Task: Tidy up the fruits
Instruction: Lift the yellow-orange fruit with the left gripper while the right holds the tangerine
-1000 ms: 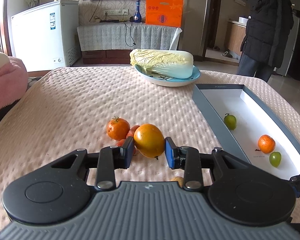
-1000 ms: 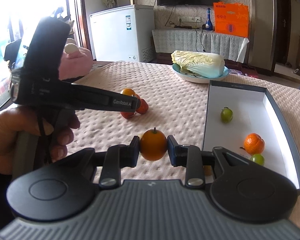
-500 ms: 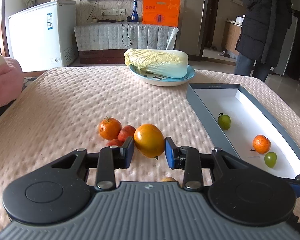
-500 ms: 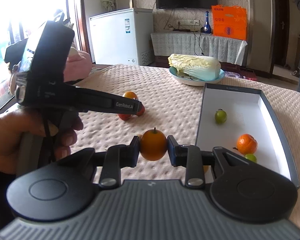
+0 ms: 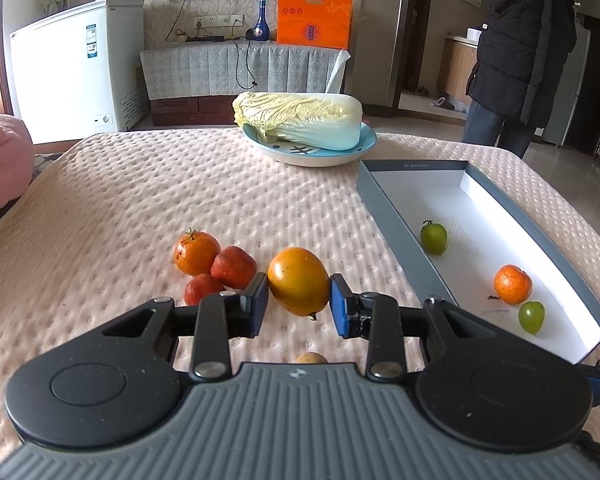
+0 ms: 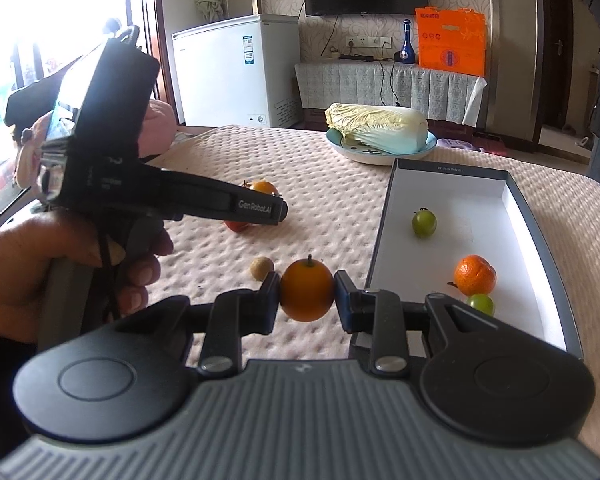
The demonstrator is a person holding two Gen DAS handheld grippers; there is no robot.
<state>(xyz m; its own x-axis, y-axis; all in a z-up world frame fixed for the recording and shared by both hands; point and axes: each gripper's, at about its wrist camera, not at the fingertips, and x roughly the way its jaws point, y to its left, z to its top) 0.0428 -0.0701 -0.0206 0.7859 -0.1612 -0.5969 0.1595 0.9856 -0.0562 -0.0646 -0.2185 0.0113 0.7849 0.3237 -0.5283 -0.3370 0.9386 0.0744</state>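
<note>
Left wrist view: your left gripper [image 5: 299,304] held its fingers clamped on a yellow-orange fruit [image 5: 298,281] above the surface [image 5: 140,200], beside the gray box [image 5: 396,224].

Right wrist view: your right gripper [image 6: 307,300] gripped a small orange [image 6: 307,296] just left of the box.
</note>
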